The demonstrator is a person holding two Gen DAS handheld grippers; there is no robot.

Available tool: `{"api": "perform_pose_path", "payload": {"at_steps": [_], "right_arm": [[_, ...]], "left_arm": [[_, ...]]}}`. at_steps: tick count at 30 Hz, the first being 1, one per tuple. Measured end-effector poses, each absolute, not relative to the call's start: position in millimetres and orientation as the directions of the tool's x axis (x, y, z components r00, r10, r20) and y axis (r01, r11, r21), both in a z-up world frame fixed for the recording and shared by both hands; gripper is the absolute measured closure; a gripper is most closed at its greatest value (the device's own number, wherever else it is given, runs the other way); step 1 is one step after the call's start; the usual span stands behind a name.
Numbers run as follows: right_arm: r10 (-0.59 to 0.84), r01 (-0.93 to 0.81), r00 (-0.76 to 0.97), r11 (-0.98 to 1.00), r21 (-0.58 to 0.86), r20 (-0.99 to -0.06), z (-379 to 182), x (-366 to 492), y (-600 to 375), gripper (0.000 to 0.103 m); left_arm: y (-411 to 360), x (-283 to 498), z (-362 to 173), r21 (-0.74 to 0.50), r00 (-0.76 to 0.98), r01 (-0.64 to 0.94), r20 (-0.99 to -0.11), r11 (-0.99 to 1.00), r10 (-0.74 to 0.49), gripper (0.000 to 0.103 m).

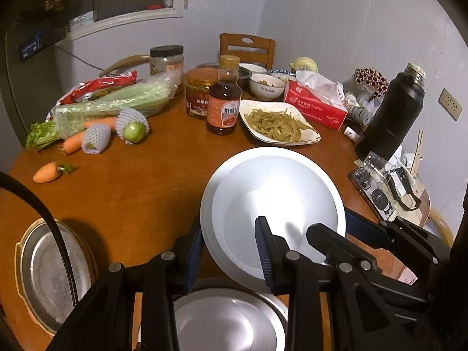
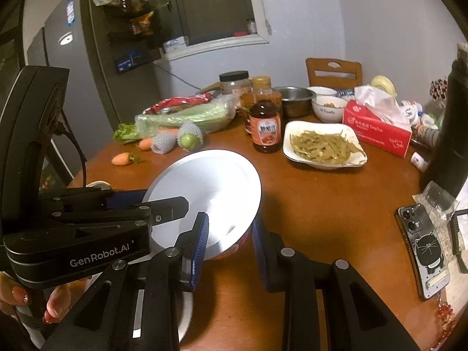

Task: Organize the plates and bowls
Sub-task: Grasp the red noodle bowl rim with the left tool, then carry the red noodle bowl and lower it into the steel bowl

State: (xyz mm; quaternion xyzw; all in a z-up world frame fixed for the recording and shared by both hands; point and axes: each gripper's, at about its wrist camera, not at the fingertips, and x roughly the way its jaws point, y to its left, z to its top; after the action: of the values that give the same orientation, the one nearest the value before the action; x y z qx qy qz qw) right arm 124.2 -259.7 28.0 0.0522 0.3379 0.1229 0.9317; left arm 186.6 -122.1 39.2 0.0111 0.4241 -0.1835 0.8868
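Two white plates [image 1: 272,201] lie stacked on the wooden table [image 1: 131,187]. My left gripper [image 1: 231,251] stands open with its fingers either side of the stack's near left rim. My right gripper [image 2: 231,242] is open around the stack's near right rim [image 2: 204,193]; one finger lies over the plate, the other below it beside a red-patterned base. The right gripper also shows in the left wrist view [image 1: 336,234]. A steel plate [image 1: 228,318] sits just below the left gripper, and a steel tray [image 1: 52,275] lies at the left edge.
A dish of cooked greens [image 1: 278,122], a sauce bottle [image 1: 223,99], jars, small bowls [image 1: 266,86], a tissue box [image 1: 316,105] and a black flask [image 1: 392,114] crowd the far side. Celery, carrots and wrapped fruit [image 1: 131,125] lie left. A phone [image 2: 424,245] lies right.
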Motion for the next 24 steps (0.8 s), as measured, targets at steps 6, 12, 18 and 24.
{"api": "perform_pose_path", "payload": {"at_steps": [6,12,18,24], "right_arm": [[0.273,-0.217,0.757,0.962,0.165,-0.594,40.8,109.9,-250.3,0.071],[0.286,-0.239,0.765,0.958,0.158,-0.577,49.3,96.1,-241.4,0.071],[0.295,-0.257,0.773,0.955,0.149,-0.562,56.3,81.3,-231.1,0.071],[0.306,-0.277,0.778,0.951,0.138,-0.549,62.4,67.2,-221.1,0.071]], "left_arm": [[-112.5,170.1,50.8,-0.131,0.601,0.325,-0.736,0.937,-0.311,0.069],[-102.5,153.2,60.2,-0.119,0.625,0.316,-0.721,0.941,-0.301,0.069],[-92.6,136.1,66.1,-0.113,0.643,0.303,-0.708,0.946,-0.291,0.069],[-83.3,119.8,71.3,-0.106,0.658,0.291,-0.699,0.951,-0.280,0.069]]}}
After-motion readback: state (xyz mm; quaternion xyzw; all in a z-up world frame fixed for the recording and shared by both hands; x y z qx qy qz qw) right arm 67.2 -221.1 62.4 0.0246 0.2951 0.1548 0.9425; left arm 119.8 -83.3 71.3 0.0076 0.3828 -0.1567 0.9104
